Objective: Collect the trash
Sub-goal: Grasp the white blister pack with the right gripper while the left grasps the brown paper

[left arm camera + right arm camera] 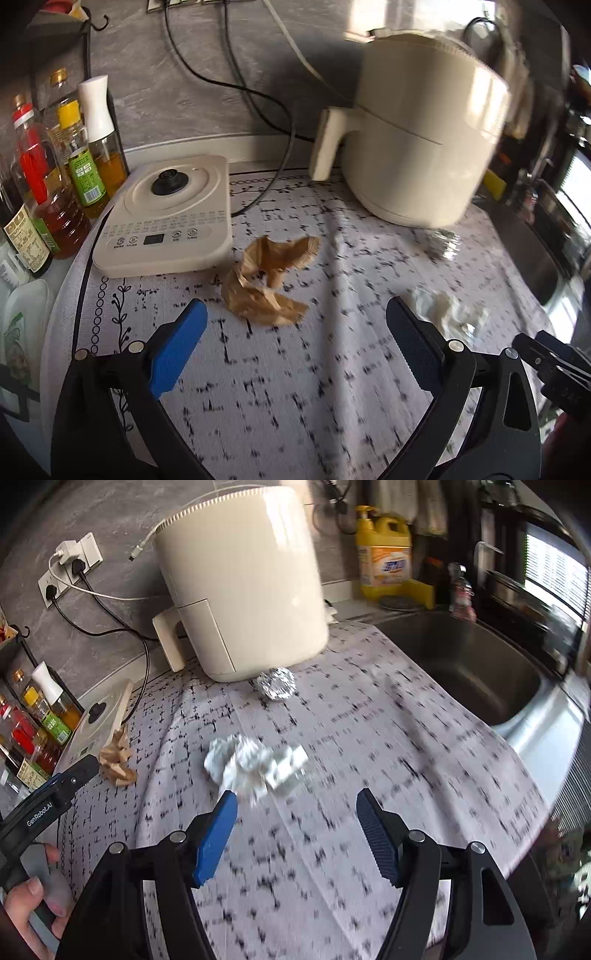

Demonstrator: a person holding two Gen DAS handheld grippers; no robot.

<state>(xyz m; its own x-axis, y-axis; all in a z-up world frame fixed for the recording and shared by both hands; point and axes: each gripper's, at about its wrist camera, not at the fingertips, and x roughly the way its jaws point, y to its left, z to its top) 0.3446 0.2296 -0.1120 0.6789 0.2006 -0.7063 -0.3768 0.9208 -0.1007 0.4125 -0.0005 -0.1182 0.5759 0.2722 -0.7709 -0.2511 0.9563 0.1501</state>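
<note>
A crumpled brown paper (269, 282) lies on the patterned mat, just ahead of my open, empty left gripper (295, 317); it also shows in the right wrist view (116, 757). A crumpled white tissue (255, 762) lies just ahead of my open, empty right gripper (295, 805), nearest its left finger; it also shows in the left wrist view (448, 310), beside the left gripper's right finger. A foil ball (277, 683) sits at the foot of the cream air fryer (240, 579); it also shows blurred in the left wrist view (443, 243).
A cream kettle base (166, 218) and several oil bottles (55, 192) stand at the left. The air fryer (417, 129) is at the back, with cables behind it. A steel sink (476, 664) lies to the right, with a yellow detergent bottle (384, 554) behind it.
</note>
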